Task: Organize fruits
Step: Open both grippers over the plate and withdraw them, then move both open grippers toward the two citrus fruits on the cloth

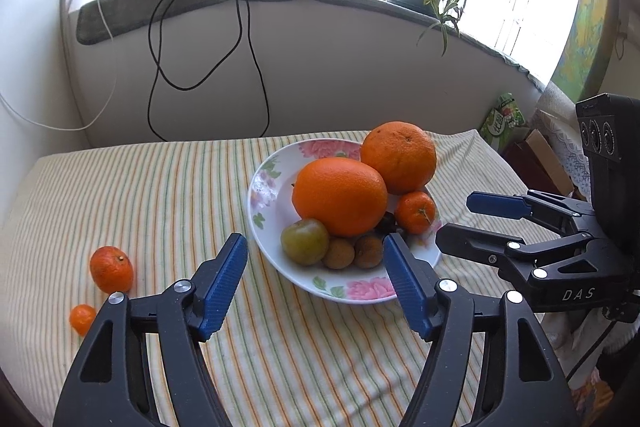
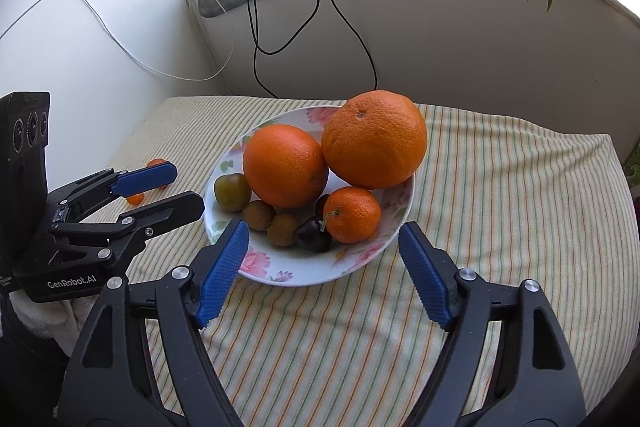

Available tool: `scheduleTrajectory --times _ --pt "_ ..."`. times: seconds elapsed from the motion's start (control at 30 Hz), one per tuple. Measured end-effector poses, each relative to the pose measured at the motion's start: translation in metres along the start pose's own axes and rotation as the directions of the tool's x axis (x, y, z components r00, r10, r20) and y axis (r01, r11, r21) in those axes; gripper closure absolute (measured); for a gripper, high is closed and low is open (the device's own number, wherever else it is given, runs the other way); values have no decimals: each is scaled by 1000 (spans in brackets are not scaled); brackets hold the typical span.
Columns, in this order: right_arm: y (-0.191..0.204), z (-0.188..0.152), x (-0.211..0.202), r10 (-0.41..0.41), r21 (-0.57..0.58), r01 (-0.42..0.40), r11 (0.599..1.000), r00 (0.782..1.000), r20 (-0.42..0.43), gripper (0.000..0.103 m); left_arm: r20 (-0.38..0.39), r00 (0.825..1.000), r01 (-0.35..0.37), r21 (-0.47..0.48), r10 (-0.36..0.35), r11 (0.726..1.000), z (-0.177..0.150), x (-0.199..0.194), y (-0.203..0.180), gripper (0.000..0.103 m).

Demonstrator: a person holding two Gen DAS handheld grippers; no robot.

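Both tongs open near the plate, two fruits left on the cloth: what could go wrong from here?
1. The plate is already heaped. The back orange leans out over its rim, so adding the mandarin or the kumquat may knock it off.
2. Both loose fruits are round and could roll on the striped cloth if the left tongs close off-centre.

- The left gripper [image 1: 316, 283] is held low and level, its 2 blue-padded fingers [image 1: 224, 283] spread wide with nothing between them.
- The right gripper [image 2: 324, 271] sits just beside it in the same pose, jaws wide apart and holding nothing.
- Each one shows in the other's view, reaching forward side by side.
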State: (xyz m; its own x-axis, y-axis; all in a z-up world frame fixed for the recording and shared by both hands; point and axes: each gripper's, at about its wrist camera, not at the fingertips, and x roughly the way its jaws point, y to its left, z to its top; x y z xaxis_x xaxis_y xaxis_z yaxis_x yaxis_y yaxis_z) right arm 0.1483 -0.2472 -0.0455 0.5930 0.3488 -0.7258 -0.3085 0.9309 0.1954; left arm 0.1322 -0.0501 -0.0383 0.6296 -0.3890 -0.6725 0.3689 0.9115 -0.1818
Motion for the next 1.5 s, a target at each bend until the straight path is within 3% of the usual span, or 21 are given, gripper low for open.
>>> scheduleTrajectory --times 0.13,0.27,0.37,0.73,1.07,1.5 --pt "3 1 -1 -12 -8 12 1000 1000 0 22 11 1000 -18 -2 18 1000 0 -6 1 25" --pt "7 1 -3 -25 -17 25 1000 1000 4 22 22 999 -33 -2 33 999 -1 -13 3 24" --pt "12 0 -5 -36 -26 36 999 999 13 16 30 999 -45 -4 46 999 -1 -18 5 22" --pt "34 1 -16 -55 -72 58 996 998 43 13 66 990 -125 -23 126 992 -8 -44 19 20" --pt "61 -1 -16 -50 -104 55 993 997 53 13 97 984 -146 -58 151 988 -16 -70 37 20" --pt "95 8 -7 -7 -141 13 990 999 43 13 99 974 -191 -134 205 972 -39 -94 86 20"
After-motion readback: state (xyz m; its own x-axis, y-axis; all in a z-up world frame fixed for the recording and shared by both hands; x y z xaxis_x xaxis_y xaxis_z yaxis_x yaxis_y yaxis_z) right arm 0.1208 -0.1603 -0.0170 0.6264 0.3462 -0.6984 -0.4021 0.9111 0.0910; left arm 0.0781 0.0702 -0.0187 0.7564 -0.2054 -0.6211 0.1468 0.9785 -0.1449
